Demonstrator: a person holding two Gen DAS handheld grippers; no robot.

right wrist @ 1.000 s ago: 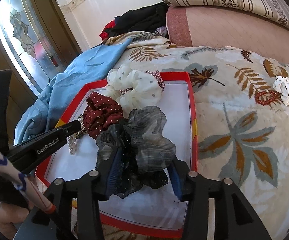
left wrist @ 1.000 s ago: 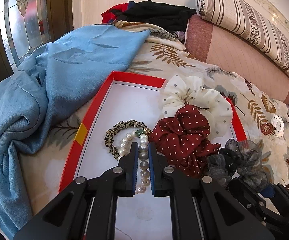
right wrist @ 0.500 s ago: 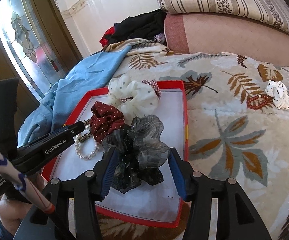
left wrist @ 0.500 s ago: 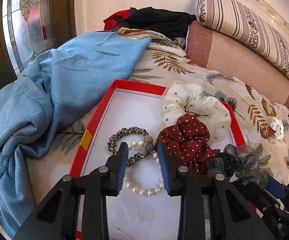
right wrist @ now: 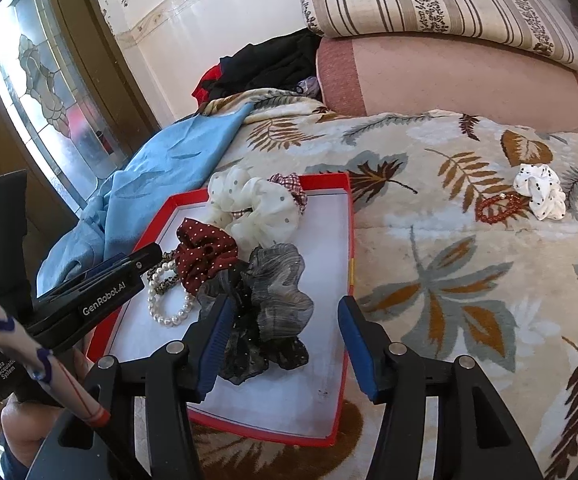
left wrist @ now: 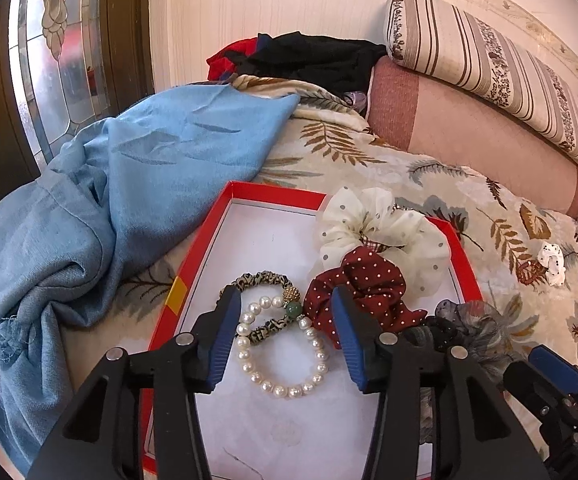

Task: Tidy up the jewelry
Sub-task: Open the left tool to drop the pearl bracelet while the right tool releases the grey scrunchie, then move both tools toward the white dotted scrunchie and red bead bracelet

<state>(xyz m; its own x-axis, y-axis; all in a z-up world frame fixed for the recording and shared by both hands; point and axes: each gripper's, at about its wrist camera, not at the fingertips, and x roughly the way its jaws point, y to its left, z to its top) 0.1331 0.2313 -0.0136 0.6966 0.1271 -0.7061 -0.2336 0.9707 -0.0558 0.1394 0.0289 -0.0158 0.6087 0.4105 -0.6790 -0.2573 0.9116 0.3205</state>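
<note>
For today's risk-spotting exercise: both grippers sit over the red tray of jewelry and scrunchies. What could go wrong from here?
1. The left gripper is opening over the pearl bracelet, which overlaps the leopard band; a regrasp could drag both.
2. The red bead bracelet and white scrunchie lie outside the red tray, easily overlooked.

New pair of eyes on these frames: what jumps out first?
The red-rimmed tray on the leaf-print bedspread, piled with scrunchies: cream dotted at the back, maroon dotted, grey sheer in front. At its left side lies a pearl bracelet between the opening jaws of the left gripper, untouched. Off to the right, a white scrunchie and red bead bracelet sit outside the tray.
</note>
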